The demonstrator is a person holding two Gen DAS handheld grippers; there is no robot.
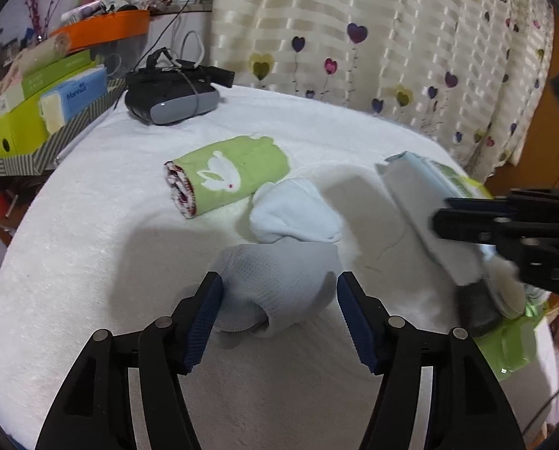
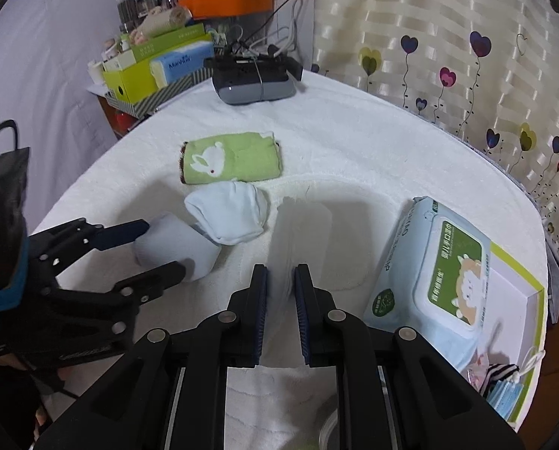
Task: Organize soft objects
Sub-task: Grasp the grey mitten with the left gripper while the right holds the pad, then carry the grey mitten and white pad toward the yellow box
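A white fleecy blanket point(image 2: 354, 142) covers the whole work surface, its near edge cut off behind both tools. On the right, a wet-wipes pack point(image 2: 429, 262) lies partly in a green-rimmed white tray point(image 2: 523, 300), whose near corner holds small striped items too crowded to identify. Far of centre lies a folded green rabbit towel point(image 2: 230, 157), with a pale blue sock bundle point(image 2: 229, 217) just near it. The left gripper point(image 1: 277, 296) has its jaws spread wide around a rolled grey-white sock point(image 1: 275, 285), the pads apart from it or barely touching. The right gripper point(image 2: 281, 288) pinches a thin white cloth point(image 2: 279, 285), blurred and hard to identify, hanging between its pads.
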